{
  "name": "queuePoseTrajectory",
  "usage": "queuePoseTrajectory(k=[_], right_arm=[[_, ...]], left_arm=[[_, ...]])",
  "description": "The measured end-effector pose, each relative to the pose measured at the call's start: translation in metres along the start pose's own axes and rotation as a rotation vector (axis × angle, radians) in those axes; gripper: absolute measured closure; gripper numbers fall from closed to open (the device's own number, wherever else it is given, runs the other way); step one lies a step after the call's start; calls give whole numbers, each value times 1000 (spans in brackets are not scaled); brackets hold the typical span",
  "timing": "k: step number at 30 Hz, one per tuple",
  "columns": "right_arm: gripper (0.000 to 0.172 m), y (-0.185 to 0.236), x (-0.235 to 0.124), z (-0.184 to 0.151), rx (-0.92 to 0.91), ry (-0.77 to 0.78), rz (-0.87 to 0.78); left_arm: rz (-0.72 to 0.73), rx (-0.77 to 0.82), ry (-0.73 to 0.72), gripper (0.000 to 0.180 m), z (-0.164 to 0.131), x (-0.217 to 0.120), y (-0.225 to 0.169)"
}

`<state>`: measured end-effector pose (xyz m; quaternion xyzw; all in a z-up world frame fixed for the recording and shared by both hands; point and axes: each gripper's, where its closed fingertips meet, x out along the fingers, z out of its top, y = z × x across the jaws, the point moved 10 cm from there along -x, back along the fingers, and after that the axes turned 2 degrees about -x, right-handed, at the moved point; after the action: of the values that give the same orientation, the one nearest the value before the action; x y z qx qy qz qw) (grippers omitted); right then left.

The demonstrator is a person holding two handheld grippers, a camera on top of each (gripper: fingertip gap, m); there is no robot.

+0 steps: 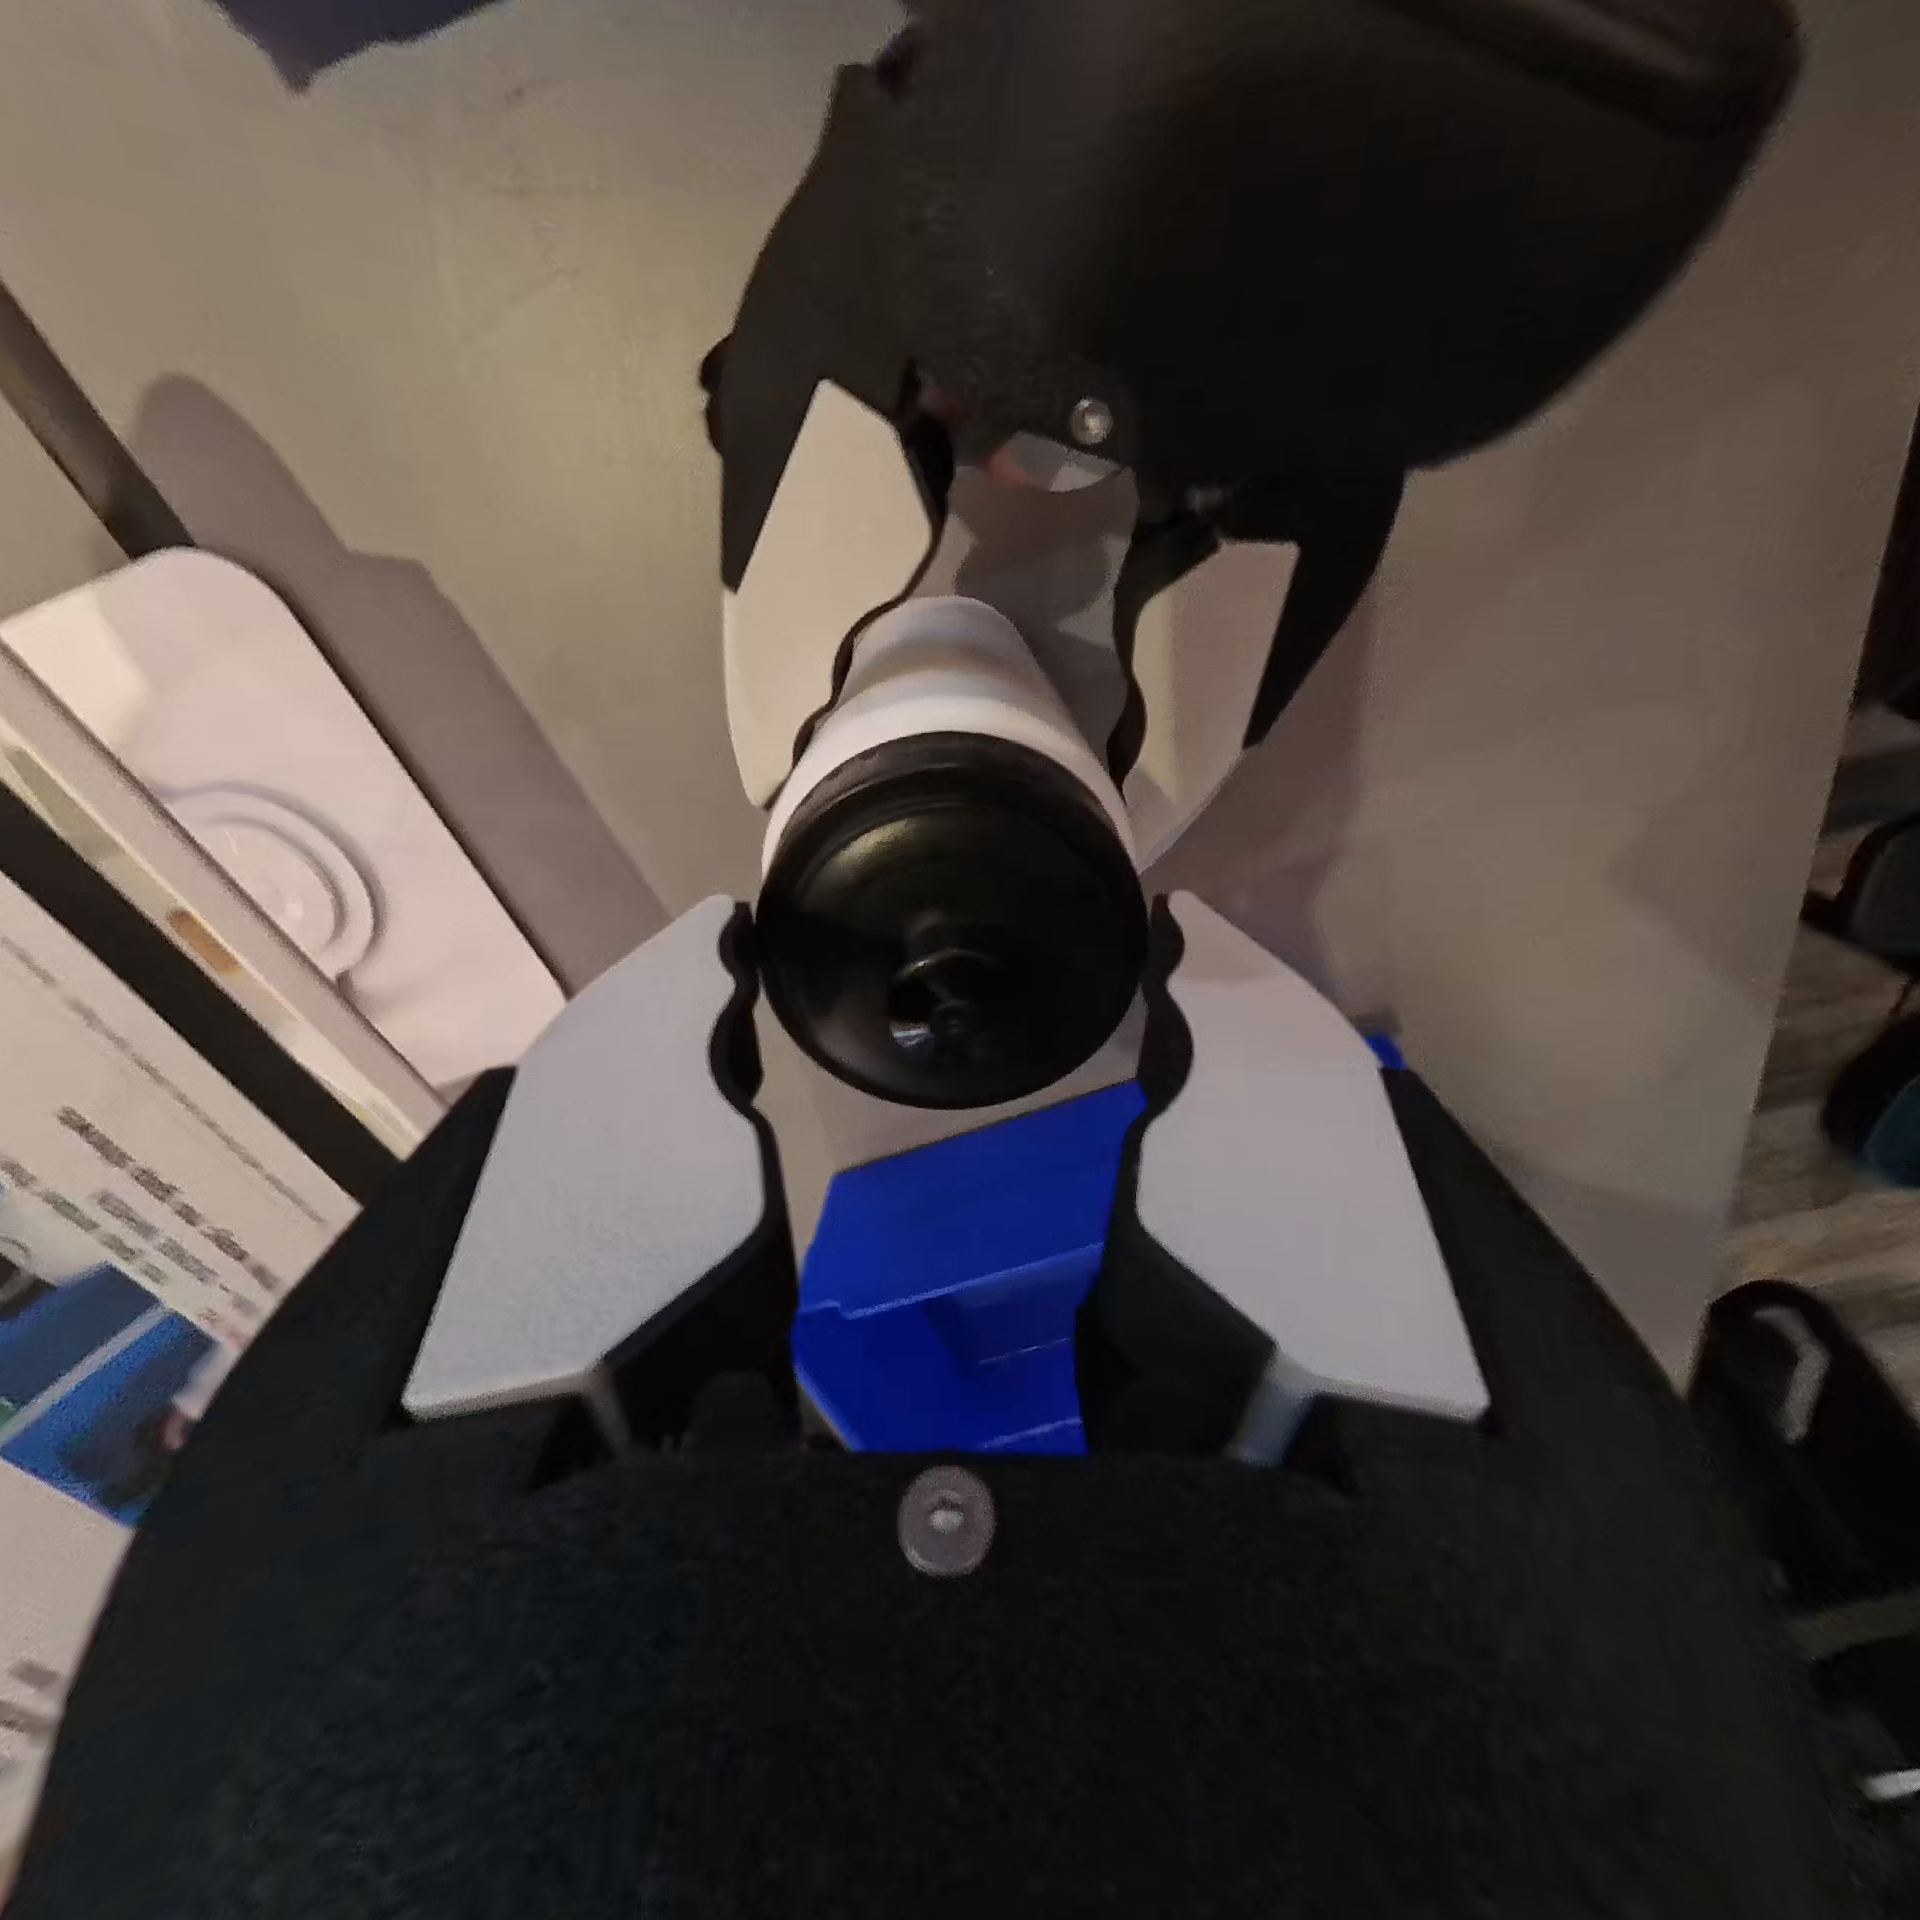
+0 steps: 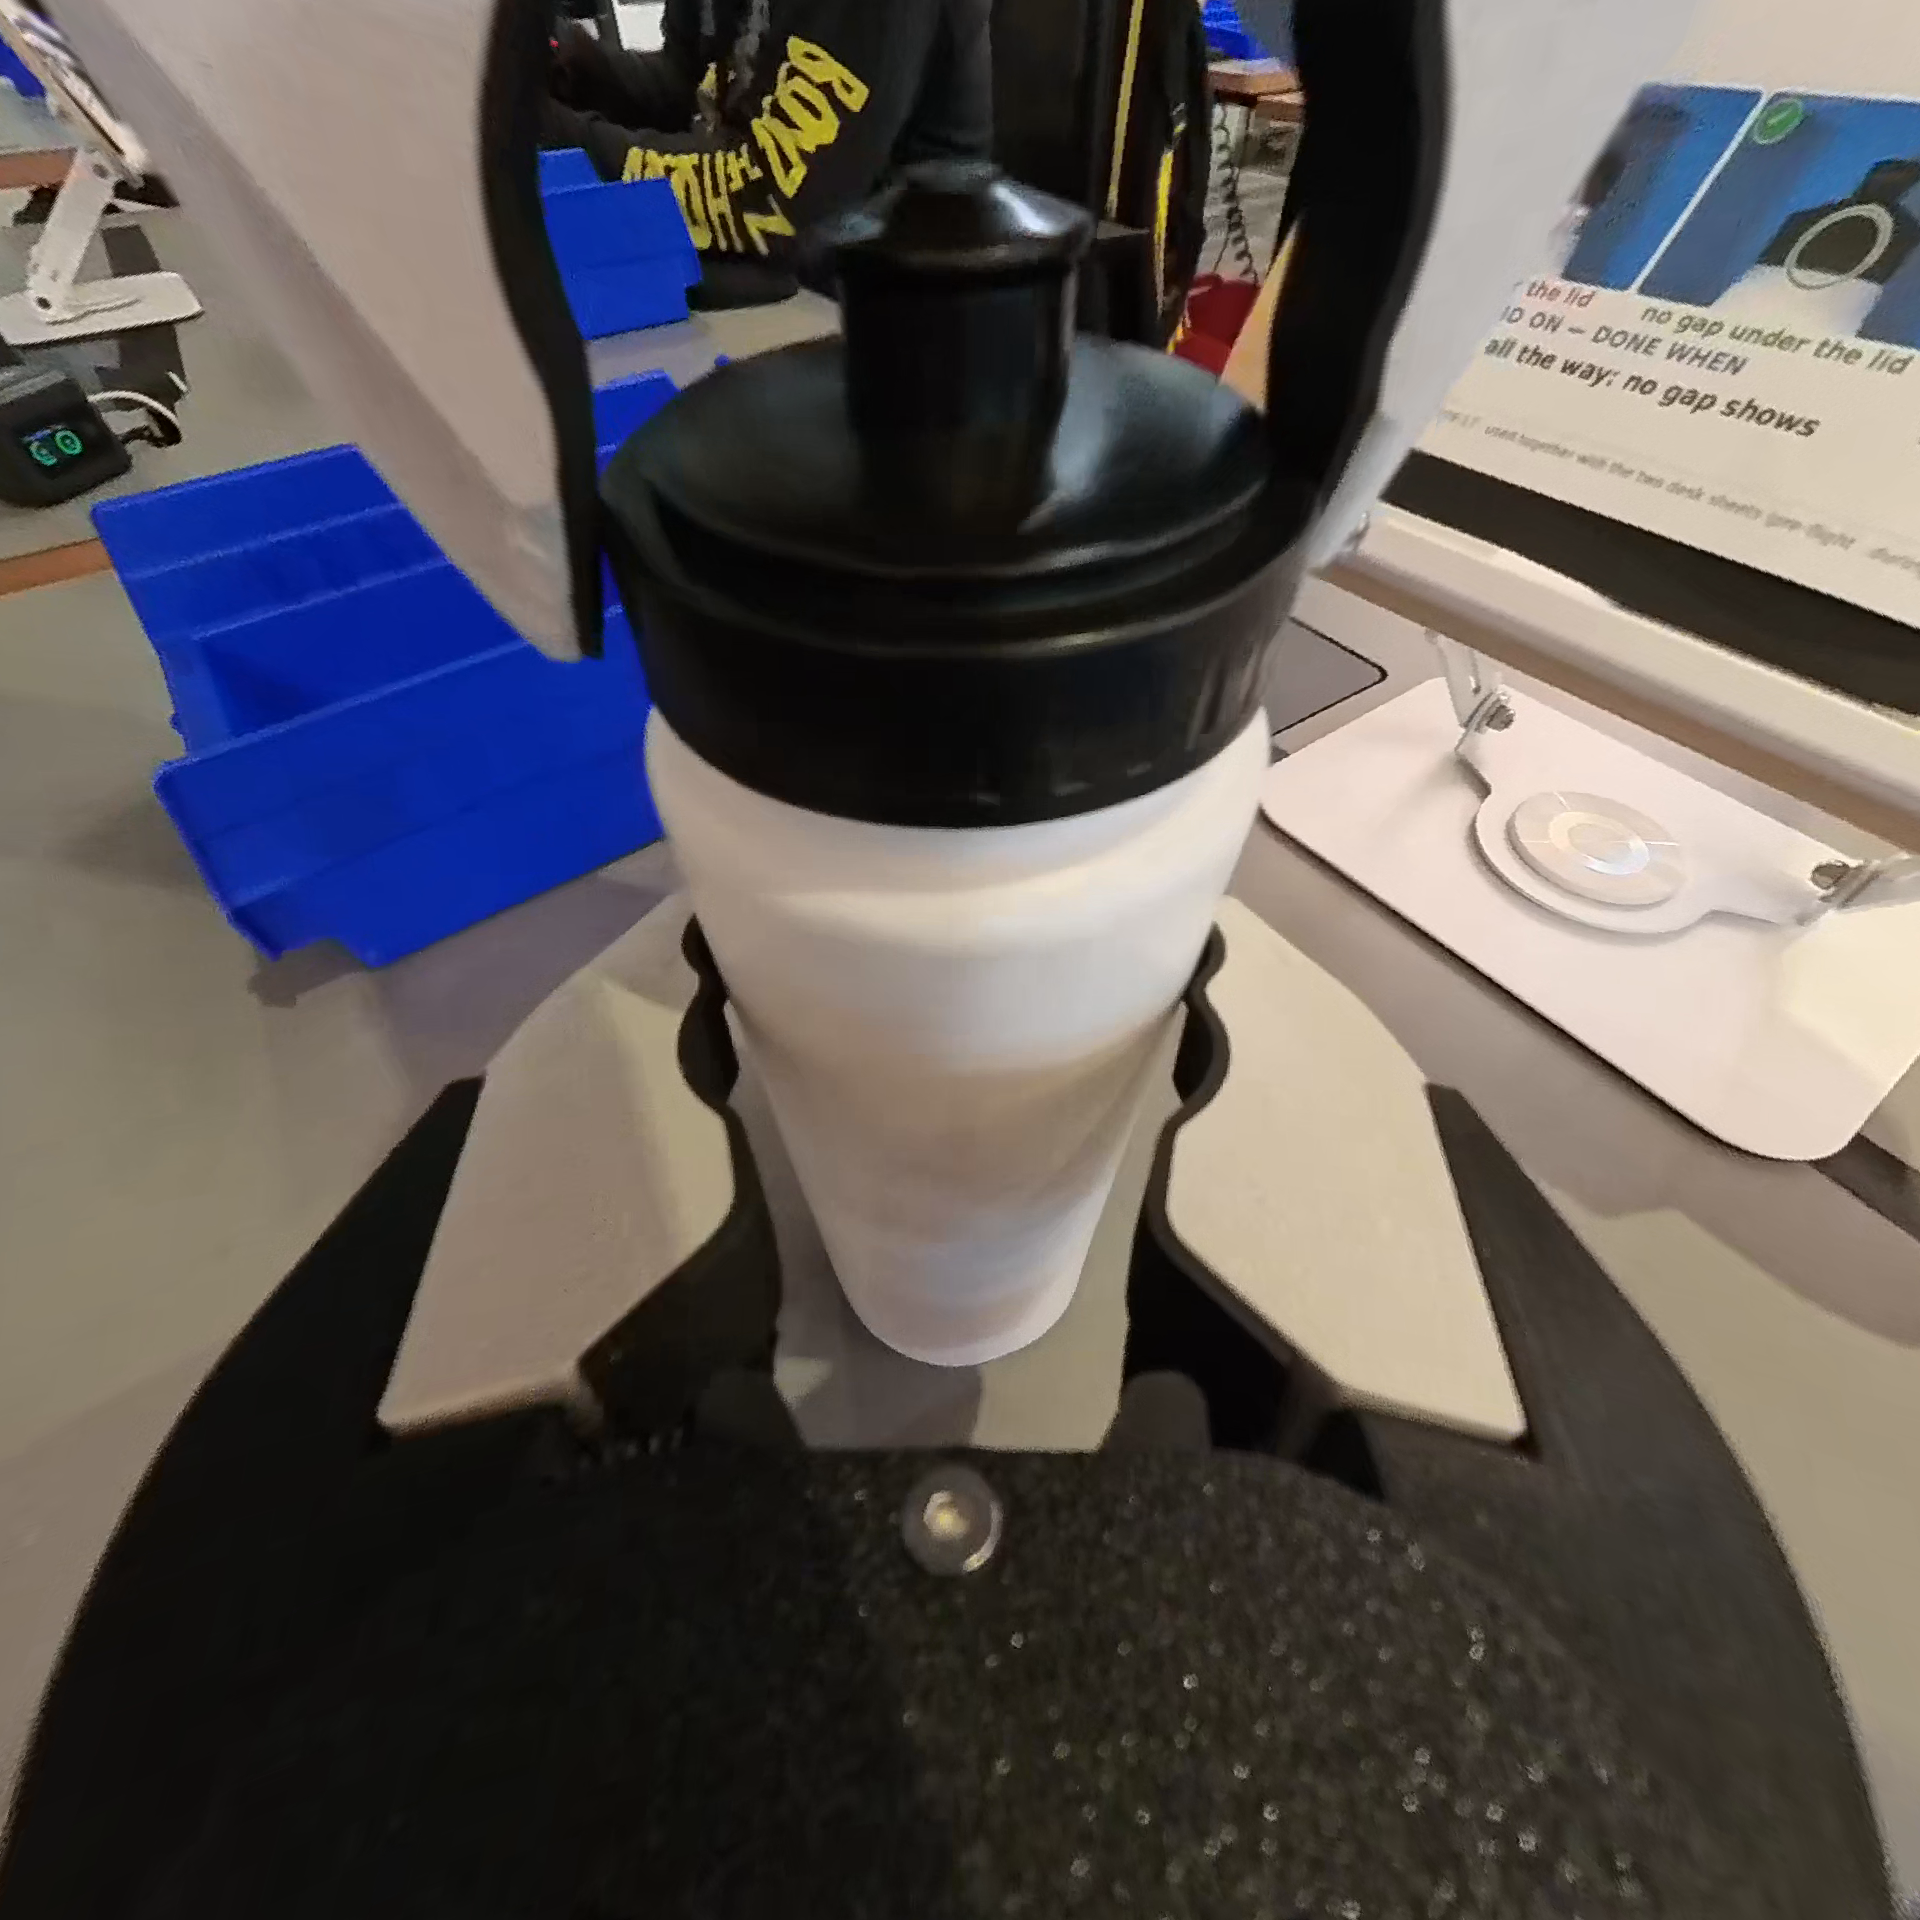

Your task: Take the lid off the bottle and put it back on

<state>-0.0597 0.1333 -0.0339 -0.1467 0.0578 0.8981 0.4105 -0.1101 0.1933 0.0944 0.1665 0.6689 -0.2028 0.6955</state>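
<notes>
I am looking at a white, matte plastic bottle (image 2: 956,1039), round-bodied and narrowing toward its base, sitting at the centre of the right wrist view. A glossy black lid (image 2: 945,623) with a ribbed skirt and a stubby spout on top is sitting on its neck.

My right gripper (image 2: 951,997) is grasping the bottle's white body: both wavy black rubber pads (image 2: 707,1039) are pressing against its sides, with the jaws standing wide around it. The flat finger plates are pale grey metal, and the black housing below them has a grainy, speckled texture.

My left gripper (image 1: 951,987) is coming in from the lid end, looking straight down onto the domed black top in the centre of the left wrist view. Its pads (image 1: 738,997) are sitting right at the lid's rim on both sides, but motion blur is keeping me from telling whether they are clamping it or merely flanking it.

In the right wrist view the left gripper's fingers are reaching down from the top of the frame on either side of the lid. Blue plastic bins (image 2: 395,707) are lying at the left on the grey table (image 2: 125,1039), and a white flat stand (image 2: 1610,883) is resting at the right.
</notes>
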Motion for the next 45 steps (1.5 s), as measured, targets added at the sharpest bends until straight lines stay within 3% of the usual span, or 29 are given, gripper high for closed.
queuePoseTrajectory(k=[5, 11, 18, 21, 26, 30, 32, 35, 38, 41, 45], right_arm=[[87, 6, -1, 1, -11, 15, -47], [87, 11, -6, -1, 4, 2, -103], [87, 8, -7, -3, 22, 0, -109], [87, 11, -9, -4, -3, -8, -101], [87, 11, -12, -6, -9, -17, -89], [87, 10, -16, -6, -6, -16, -82], [87, 9, -17, -7, -10, -22, -68], [87, 9, -21, -9, -13, -28, -52], [87, 9, -25, -12, -19, -54, -31], [87, 6, -28, -13, -21, -65, -5], [87, 6, -26, -12, -19, -60, -7]], left_arm=[[44, -306, 32, 109, 4, 0, -8], [44, -864, 38, 110, 11, -1, -8], [-17, -1460, -106, 110, -1, -5, -4], [-21, -1499, -96, 110, 0, -5, -9], [63, -1382, -163, 110, 6, -26, -12], [115, -1305, -460, 110, -15, -48, -26], [164, -1257, -710, 110, -30, -49, -50], [372, -1239, -995, 110, -56, -19, -103], [524, -1314, -1198, 110, -69, 45, -149], [553, -1409, -1267, 110, -76, 100, -170], [561, -1428, -1324, 110, -83, 121, -169]])
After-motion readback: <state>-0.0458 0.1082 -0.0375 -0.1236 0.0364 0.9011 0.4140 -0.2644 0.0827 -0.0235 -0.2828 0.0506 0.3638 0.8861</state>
